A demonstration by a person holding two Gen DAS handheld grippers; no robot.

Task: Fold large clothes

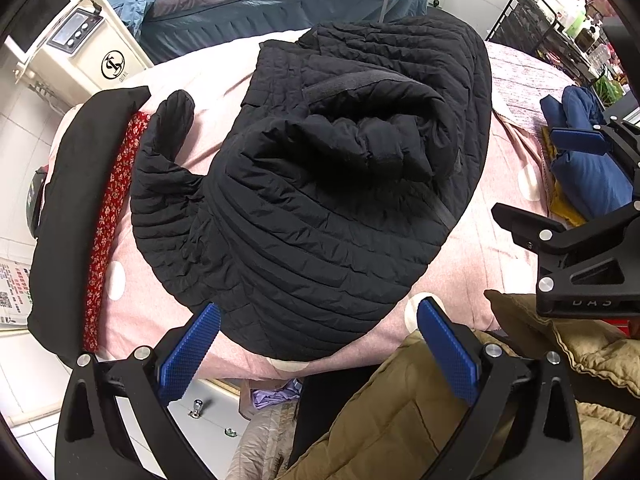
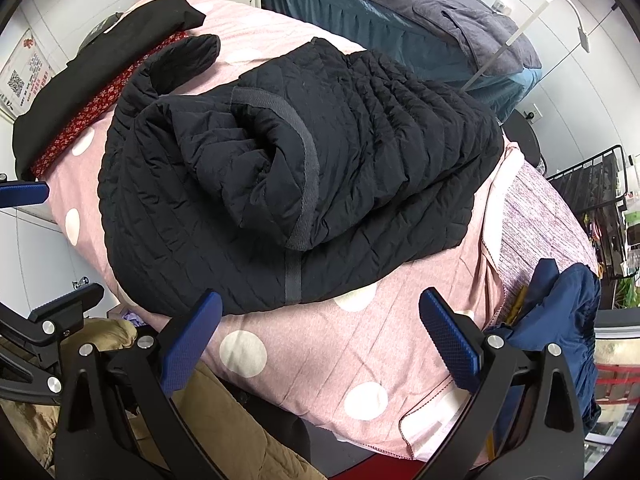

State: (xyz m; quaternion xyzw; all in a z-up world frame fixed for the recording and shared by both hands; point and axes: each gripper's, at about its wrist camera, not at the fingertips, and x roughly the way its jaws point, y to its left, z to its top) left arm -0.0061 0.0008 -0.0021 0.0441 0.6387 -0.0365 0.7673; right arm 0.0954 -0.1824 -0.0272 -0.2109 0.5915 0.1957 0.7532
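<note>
A black quilted jacket (image 1: 320, 184) (image 2: 296, 168) lies bunched and partly folded on a pink polka-dot bedcover (image 1: 472, 264) (image 2: 360, 344). One sleeve (image 1: 168, 140) (image 2: 180, 56) sticks out to the left. My left gripper (image 1: 318, 344) is open, hovering just short of the jacket's near hem, holding nothing. My right gripper (image 2: 320, 332) is also open and empty, a little back from the near hem. The right gripper's black frame (image 1: 580, 256) shows at the right edge of the left wrist view.
A black garment with a red floral strip (image 1: 100, 216) (image 2: 92, 92) lies at the left of the bed. A blue garment (image 1: 588, 160) (image 2: 560, 312) sits at the right. A tan quilted item (image 1: 400, 420) (image 2: 224, 432) is below the bed edge. A second bed (image 2: 400, 12) stands behind.
</note>
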